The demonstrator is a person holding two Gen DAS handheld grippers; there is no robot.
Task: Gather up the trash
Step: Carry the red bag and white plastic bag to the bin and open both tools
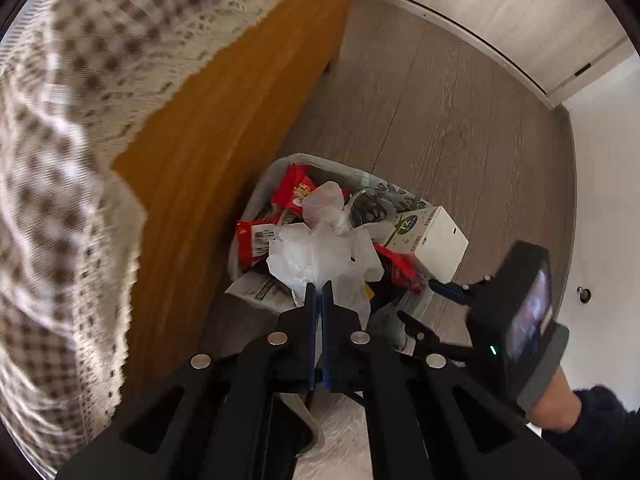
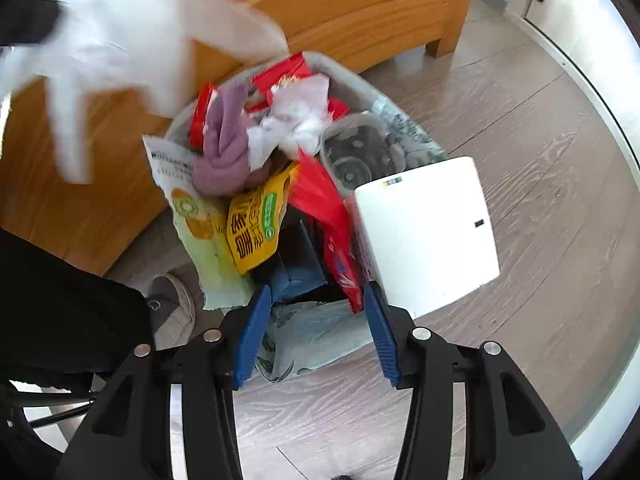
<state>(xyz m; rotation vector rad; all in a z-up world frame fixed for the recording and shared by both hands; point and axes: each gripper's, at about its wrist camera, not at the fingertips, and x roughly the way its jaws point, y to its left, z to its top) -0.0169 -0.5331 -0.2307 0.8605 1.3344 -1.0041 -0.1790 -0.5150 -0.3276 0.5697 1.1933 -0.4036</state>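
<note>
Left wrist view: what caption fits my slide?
Left tongs shut on a crumpled white plastic glove above the overfilled grey trash bin.

Grey wood-plank floor, orange wooden bed frame, checked lace-edged bedspread

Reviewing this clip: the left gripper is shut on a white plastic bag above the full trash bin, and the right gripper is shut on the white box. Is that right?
Not quite. The left gripper is indeed shut on the white plastic bag above the trash bin, but the right gripper is open and holds nothing. The right wrist view shows its jaws spread wide, with the white box lying just beyond the right one.
</note>
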